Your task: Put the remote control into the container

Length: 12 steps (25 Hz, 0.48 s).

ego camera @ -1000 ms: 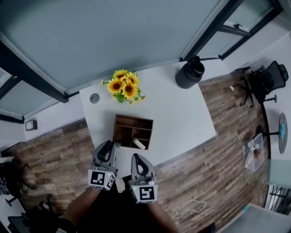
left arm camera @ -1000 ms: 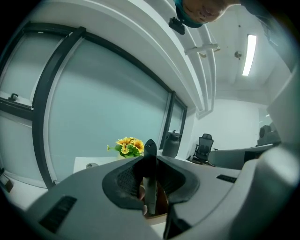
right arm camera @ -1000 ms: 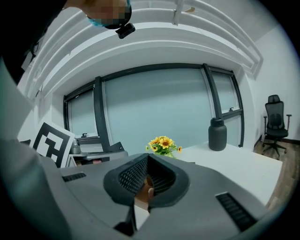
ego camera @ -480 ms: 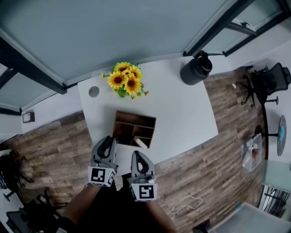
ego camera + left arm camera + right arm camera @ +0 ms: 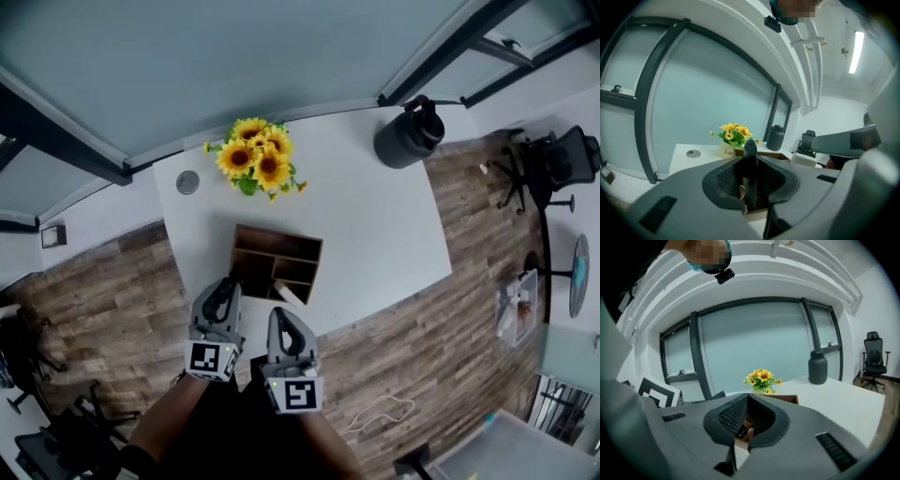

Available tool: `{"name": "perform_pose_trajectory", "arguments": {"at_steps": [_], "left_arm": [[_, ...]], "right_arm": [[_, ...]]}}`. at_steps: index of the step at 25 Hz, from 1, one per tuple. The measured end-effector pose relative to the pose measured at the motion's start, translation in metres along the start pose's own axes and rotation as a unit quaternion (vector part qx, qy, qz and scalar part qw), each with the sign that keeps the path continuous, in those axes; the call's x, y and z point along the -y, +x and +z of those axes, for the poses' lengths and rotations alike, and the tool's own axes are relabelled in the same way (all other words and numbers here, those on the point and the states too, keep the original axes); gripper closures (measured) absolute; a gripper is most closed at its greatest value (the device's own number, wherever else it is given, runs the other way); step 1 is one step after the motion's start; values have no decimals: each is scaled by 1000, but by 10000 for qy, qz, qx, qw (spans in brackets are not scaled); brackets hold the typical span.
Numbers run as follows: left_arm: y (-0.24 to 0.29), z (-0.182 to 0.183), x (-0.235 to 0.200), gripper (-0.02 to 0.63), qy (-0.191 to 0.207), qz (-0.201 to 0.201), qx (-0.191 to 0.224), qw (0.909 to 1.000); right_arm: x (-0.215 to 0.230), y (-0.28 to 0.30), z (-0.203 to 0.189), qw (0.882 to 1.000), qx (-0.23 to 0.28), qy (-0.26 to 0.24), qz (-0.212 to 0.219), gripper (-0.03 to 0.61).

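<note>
While both claws hang over the near edge of the desk (image 5: 375,234) at the bottom of the head view, the left claw (image 5: 221,292) is clamped on the remote control (image 5: 750,168), a slim black thing standing edge-on between its pads. So the remote's just short of the wooden container (image 5: 277,236), by its lower left corner, not inside yet. The right claw (image 5: 281,323) is only a narrow slit apart, gripping nothing I can make out, just below the container's near wall. Some white thing (image 5: 289,294) lies in the lower right compartment.
</note>
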State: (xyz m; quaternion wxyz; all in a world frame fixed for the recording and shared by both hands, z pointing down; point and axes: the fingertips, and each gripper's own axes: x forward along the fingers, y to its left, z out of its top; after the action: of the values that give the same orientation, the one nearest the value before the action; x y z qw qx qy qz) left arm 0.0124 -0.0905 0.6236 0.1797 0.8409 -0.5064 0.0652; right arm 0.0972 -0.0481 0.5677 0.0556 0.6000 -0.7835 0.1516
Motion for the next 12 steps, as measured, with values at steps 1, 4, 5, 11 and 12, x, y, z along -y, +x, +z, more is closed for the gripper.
{"name": "perform_pose_trajectory", "arguments": {"at_steps": [1, 4, 5, 11, 12], "left_arm": [[1, -2, 0, 528, -10, 1, -12, 10000], [4, -12, 0, 528, -44, -15, -128, 9999], [5, -14, 0, 528, -49, -19, -160, 9999], [9, -23, -1, 528, -81, -36, -254, 9996], [10, -24, -1, 528, -79, -42, -271, 9996]], "right_arm": [[-1, 0, -1, 10000, -11, 25, 3, 574], [-2, 2, -3, 10000, -39, 70, 15, 574], [-2, 3, -4, 10000, -48, 76, 19, 574], [-2, 4, -7, 10000, -77, 39, 43, 574], [-1, 5, -7, 9999, -86, 38, 49, 574]]}}
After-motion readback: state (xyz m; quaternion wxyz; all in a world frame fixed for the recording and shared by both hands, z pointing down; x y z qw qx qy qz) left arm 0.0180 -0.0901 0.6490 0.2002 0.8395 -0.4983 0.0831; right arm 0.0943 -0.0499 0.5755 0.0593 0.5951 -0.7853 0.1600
